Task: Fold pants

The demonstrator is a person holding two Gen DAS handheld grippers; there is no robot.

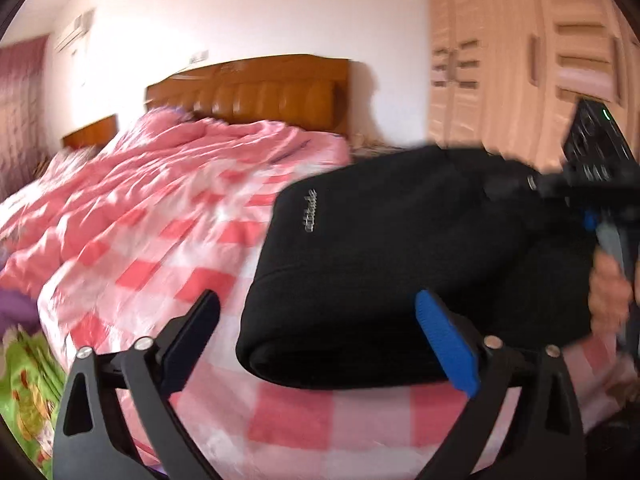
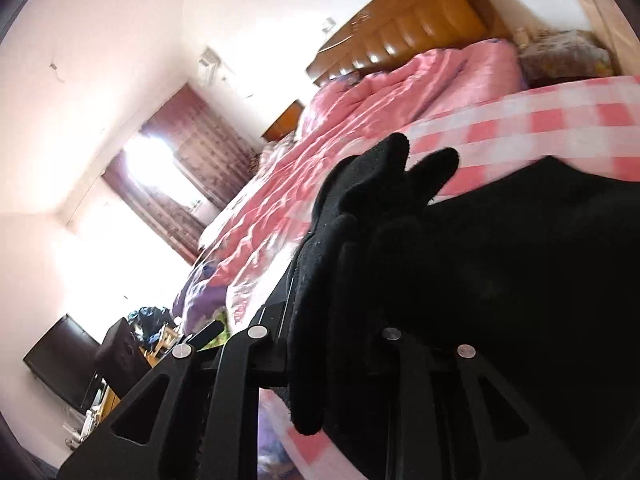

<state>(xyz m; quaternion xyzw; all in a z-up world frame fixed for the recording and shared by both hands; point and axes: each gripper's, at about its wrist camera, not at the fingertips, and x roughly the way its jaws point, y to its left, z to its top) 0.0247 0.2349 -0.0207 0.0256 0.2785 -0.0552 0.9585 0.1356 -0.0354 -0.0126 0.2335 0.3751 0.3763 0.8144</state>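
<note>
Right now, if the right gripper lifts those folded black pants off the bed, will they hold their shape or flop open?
The black pants will likely sag: thick, soft fleece bunches loosely in the right gripper. The fold looks rounded, not creased, so layers may slide apart. The open left gripper isn't supporting them.

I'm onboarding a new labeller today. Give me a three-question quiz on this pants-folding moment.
1. True or false: the left gripper is shut on the pants.
2. Which gripper has black cloth between its fingers? A) left B) right C) neither
3. Fill in: the pants lie folded on a pink-and-white ______ sheet.

Key:
1. False. Its fingers stand wide apart at the near edge of the pants.
2. B. In the right wrist view the cloth bunches up between the right gripper fingers.
3. checked
</note>
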